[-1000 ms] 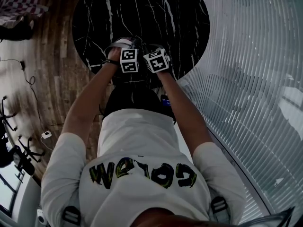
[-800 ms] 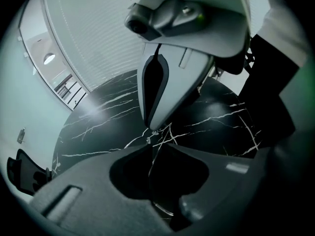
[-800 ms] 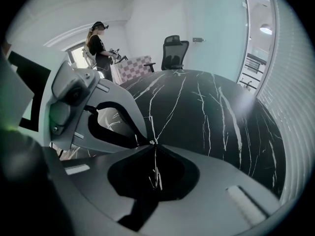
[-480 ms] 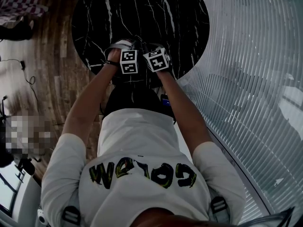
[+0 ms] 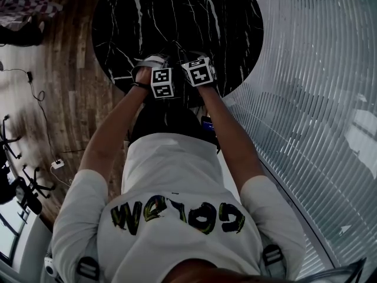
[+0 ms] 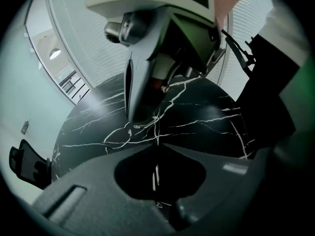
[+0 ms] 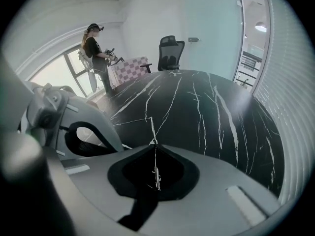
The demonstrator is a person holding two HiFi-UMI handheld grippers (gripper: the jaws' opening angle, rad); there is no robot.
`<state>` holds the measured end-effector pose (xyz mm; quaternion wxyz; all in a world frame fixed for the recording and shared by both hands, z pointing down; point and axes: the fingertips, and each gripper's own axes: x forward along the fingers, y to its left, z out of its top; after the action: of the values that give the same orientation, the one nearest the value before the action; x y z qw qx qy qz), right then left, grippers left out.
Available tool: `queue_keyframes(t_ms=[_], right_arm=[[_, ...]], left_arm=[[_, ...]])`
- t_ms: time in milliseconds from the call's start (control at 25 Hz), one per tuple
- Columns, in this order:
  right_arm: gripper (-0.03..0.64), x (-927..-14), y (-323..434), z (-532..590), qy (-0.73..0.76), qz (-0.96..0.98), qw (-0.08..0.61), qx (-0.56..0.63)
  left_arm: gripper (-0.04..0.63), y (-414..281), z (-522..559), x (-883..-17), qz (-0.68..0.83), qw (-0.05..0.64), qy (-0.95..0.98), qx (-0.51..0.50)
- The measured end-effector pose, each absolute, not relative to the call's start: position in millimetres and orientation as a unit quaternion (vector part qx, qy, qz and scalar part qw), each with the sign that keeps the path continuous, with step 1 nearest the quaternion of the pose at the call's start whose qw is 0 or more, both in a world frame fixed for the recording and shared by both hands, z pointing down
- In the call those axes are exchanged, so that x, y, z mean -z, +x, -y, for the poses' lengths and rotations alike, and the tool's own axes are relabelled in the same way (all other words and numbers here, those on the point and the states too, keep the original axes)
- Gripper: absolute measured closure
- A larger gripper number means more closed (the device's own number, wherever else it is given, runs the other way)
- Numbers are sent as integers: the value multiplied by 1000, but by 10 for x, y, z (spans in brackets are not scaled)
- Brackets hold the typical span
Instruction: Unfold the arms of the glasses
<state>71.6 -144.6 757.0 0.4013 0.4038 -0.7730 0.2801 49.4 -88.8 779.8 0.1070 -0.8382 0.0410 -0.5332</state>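
**Both grips pinched on the wire frame**

My left gripper (image 6: 158, 146) has just been closing. Its jaws now meet, with only a thin pale sliver showing in the seam between them. My right gripper (image 7: 154, 144) is clenched the same way, and a knobbly thread of pale wire is caught in its seam.

That wire is all I can see of the glasses (image 7: 151, 130). From my right tip it runs a short way over the table (image 7: 206, 112), then bends sharply off to the left. In the left gripper view a faint pale loop lies just beside the right gripper's tip, which is down at the marble. I cannot tell which part of the frame that loop is.

From the head view my two grippers sit side by side at the near edge of the round black marble top, pointing steeply down and covering the glasses.

Across the table stand an office chair (image 7: 170, 53) and a person (image 7: 93, 48) by the window.
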Motion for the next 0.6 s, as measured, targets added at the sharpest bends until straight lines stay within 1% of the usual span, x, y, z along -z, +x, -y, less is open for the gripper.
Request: queue_keyframes(t_ms=[600], right_arm=[[607, -7628, 723, 1425, 406, 769, 392, -299]], left_arm=[[586, 473, 702, -7755, -80, 68, -843, 527]])
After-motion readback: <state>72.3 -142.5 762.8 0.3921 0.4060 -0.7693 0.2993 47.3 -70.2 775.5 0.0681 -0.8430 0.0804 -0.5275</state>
